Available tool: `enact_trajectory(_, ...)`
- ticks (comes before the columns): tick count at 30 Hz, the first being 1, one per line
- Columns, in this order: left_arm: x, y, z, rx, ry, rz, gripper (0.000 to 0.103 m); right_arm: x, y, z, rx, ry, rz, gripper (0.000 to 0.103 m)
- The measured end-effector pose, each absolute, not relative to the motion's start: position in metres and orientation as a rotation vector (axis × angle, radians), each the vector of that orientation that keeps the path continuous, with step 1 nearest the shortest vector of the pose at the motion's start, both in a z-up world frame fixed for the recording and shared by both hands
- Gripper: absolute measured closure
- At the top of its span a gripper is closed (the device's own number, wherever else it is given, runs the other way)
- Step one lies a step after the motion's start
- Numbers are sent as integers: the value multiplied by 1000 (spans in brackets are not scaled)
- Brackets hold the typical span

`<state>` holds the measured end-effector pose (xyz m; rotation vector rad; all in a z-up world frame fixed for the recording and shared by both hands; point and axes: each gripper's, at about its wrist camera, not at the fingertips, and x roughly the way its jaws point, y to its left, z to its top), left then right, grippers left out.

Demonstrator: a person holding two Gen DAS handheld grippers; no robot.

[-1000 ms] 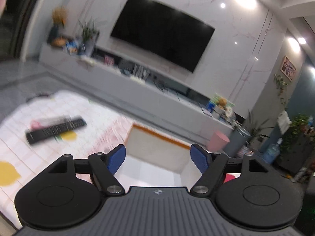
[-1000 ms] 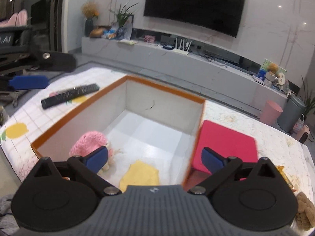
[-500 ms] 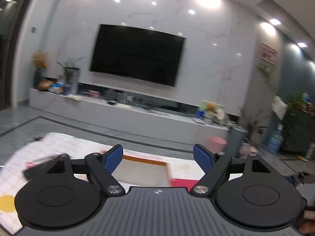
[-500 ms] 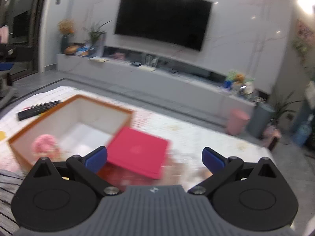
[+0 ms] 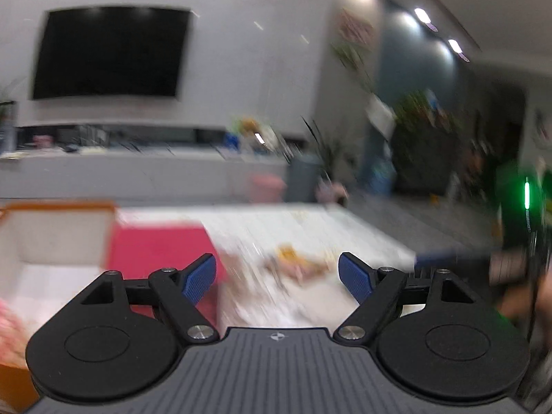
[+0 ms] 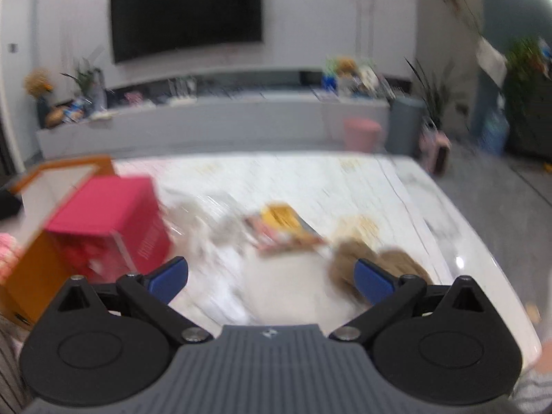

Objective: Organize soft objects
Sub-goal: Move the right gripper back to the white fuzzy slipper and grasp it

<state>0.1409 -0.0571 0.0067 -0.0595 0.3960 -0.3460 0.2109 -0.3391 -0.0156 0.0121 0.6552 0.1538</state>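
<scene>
Both frames are smearing with motion blur, so details are soft. The left hand-held gripper (image 5: pixel 277 276) is standing spread wide with nothing between its blue pads, and the right hand-held gripper (image 6: pixel 271 277) is likewise gaping and empty.

The soft things are lying in two places. A brown plush toy (image 6: pixel 372 258) is resting on the pale counter (image 6: pixel 345 179), just beyond the right pad of the right hand-held gripper, beside a flat yellow and pink packet (image 6: pixel 279 226). A pink plush (image 6: pixel 7 252) is peeking in at the far left edge, apparently inside the orange-rimmed box (image 6: pixel 45 269). A red box (image 6: pixel 114 214) is sitting against that box's right side, between it and the loose items.

My guess is the right hand is heading for the brown toy while the left is trailing, facing the same clutter (image 5: pixel 296 265).

The risks look plain enough. Moving this fast, the open jaws could be closing on the packet instead of the plush, or catching only a tuft of fur so the toy drops on the way back. The red box is crowding the route to the orange-rimmed box, so a low carry could be knocking it. Two grippers converging on one patch could also be bumping each other.
</scene>
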Motion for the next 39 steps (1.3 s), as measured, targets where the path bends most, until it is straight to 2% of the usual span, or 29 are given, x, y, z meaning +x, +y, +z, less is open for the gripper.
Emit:
enact_trajectory(8, 145, -86, -30, 54, 478, -410, 9, 237, -371, -54, 243, 785, 29, 3)
enact_trajectory(16, 138, -78, -40, 71, 510, -348, 9, 264, -336, -106, 106, 895, 109, 3)
enact_trajectory(25, 147, -65, -38, -10, 550, -321, 9, 267, -326, -120, -28, 896, 81, 5)
enact_trajectory(27, 146, -64, -37, -8, 546, -322, 9, 269, -332, -120, 5, 917, 92, 18)
enact_trajectory(31, 145, -64, -36, -3, 542, -326, 9, 270, -339, -120, 17, 924, 98, 23)
enact_trajectory(33, 143, -63, -35, -7, 540, -333, 9, 268, -341, -119, 8, 899, 77, 47)
enact_trajectory(36, 144, -62, -35, -10, 545, -335, 9, 263, -344, -113, 36, 890, 81, 72)
enact_trajectory(38, 145, -62, -36, -8, 549, -334, 9, 260, -347, -106, 51, 875, 85, 81)
enact_trajectory(39, 145, -62, -36, -6, 550, -332, 9, 257, -348, -102, 53, 865, 85, 82)
